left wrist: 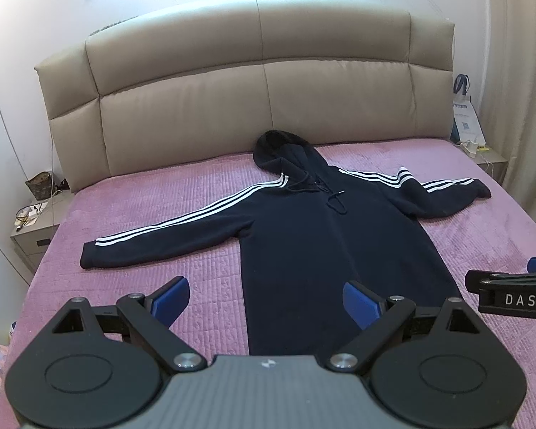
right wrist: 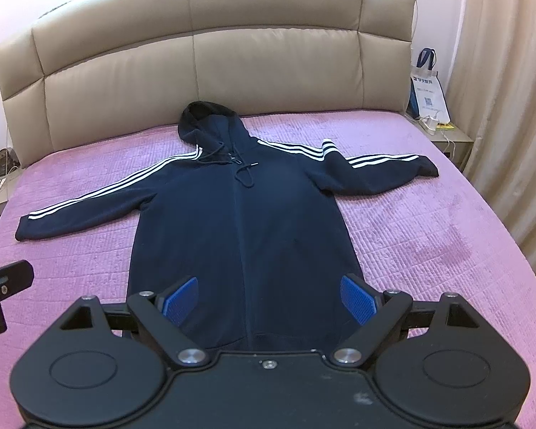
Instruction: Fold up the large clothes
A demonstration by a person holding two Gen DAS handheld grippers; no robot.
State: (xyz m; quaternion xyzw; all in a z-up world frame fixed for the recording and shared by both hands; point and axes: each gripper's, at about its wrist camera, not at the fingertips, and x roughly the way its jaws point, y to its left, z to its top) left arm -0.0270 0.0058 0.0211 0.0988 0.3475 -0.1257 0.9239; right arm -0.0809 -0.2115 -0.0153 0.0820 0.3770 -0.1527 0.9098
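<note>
Navy fleece with white triple stripes, the hoodie (left wrist: 303, 236) lies face up and flat on the pink quilted bed (left wrist: 160, 196), hood towards the padded beige headboard (left wrist: 232, 82), sleeves spread to either side and hem nearest the cameras. Over the hem's left corner hovers the left tool (left wrist: 266, 302), blue pads spread wide and empty, one pad above bare quilt and the other above the fabric. Further right, the right tool (right wrist: 268, 302) hangs equally spread over the hem's middle, gripping nothing.
</note>
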